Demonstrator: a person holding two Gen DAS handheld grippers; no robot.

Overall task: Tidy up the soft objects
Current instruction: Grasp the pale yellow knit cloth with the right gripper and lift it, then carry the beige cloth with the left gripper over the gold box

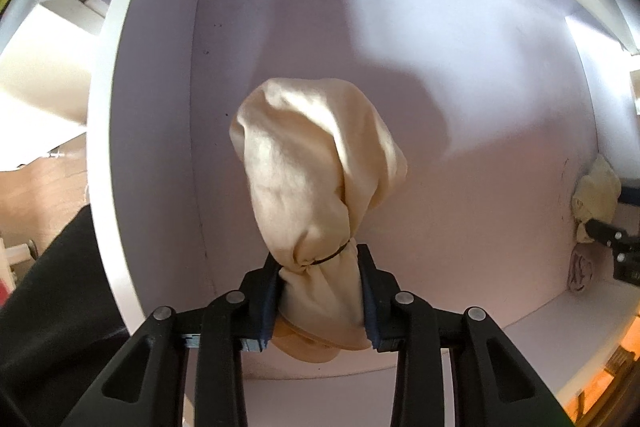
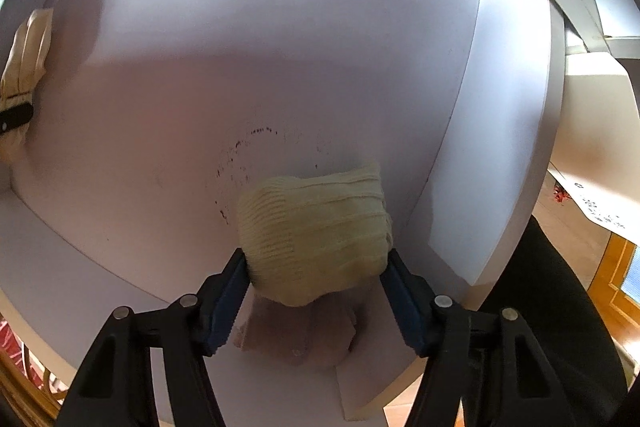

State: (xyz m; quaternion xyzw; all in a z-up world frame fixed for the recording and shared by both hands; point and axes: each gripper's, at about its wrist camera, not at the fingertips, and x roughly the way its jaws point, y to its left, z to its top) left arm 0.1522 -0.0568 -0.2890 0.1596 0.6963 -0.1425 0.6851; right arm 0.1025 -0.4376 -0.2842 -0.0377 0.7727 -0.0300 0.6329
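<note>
No text, label, brand or number can be read in either view. A white sheet of paper (image 2: 596, 205), far to the right of the right tongs (image 2: 316, 267) and outside the white box, carries small dark print, but it is too small and blurred to make out.
</note>
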